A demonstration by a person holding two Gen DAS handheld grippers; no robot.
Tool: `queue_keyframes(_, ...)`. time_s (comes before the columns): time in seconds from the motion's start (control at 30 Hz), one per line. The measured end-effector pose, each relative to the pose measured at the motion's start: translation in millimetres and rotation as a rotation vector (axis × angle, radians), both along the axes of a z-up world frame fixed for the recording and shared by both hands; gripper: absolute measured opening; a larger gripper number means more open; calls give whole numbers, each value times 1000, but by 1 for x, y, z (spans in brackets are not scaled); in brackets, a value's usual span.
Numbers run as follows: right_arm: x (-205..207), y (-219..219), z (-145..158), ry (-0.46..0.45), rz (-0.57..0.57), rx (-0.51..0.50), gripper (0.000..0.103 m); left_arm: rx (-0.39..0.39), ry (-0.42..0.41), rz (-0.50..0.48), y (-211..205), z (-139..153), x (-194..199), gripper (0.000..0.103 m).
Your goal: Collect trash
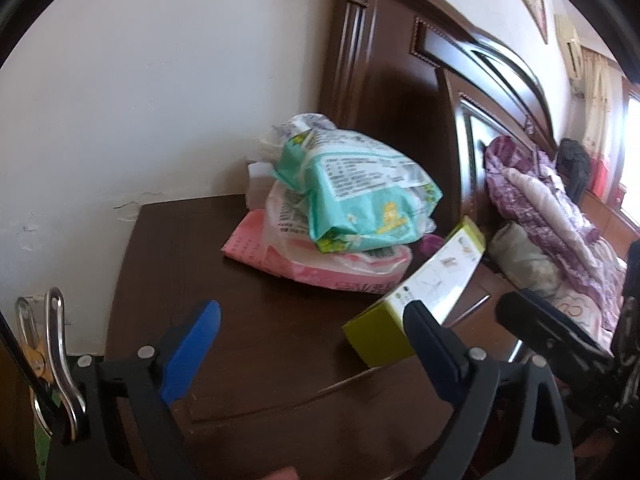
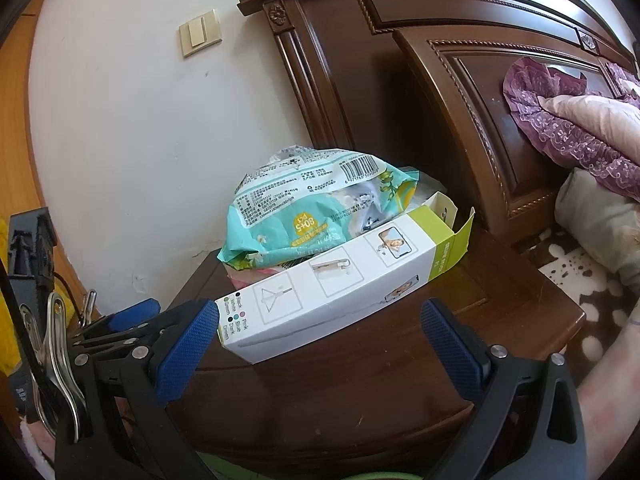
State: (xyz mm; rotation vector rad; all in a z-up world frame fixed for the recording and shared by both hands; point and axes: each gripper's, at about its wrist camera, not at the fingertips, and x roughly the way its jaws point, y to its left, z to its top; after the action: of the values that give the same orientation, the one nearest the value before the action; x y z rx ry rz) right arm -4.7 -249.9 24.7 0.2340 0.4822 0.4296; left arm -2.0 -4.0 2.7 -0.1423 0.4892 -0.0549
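A long white and lime-green carton (image 2: 332, 280) lies on the dark wooden nightstand (image 2: 400, 368), its far flap open. Behind it a teal wipes pack (image 2: 308, 216) rests on a pink pack (image 1: 320, 268). My right gripper (image 2: 320, 314) is open, and the carton's near end sits between its blue pads, close to the left one. In the left wrist view the carton (image 1: 436, 280) runs to the right. My left gripper (image 1: 316, 330) is also open, with the carton's green end just inside its right finger (image 1: 428, 340). Neither gripper's pads press on the carton.
A carved wooden headboard (image 2: 460, 80) rises behind the nightstand (image 1: 240, 320). Purple bedding (image 1: 552, 216) lies on the bed to the right. The white wall (image 1: 140, 100) with a light switch (image 2: 200, 34) is on the left. A small purple object (image 1: 430, 245) sits by the packs.
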Motion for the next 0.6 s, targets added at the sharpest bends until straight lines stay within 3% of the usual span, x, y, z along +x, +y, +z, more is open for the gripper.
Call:
queue_keyframes(0.23, 9, -14, 8, -8, -22, 96, 103, -1, 42, -14, 7, 10, 11, 79)
queue_keyframes(0.4, 27, -28, 18, 0, -44, 109, 103, -36, 59, -89, 6, 21, 29, 79)
queue_keyframes(0.6, 51, -39, 27, 20, -29, 64, 103, -89, 160, -92, 9, 23, 77, 79)
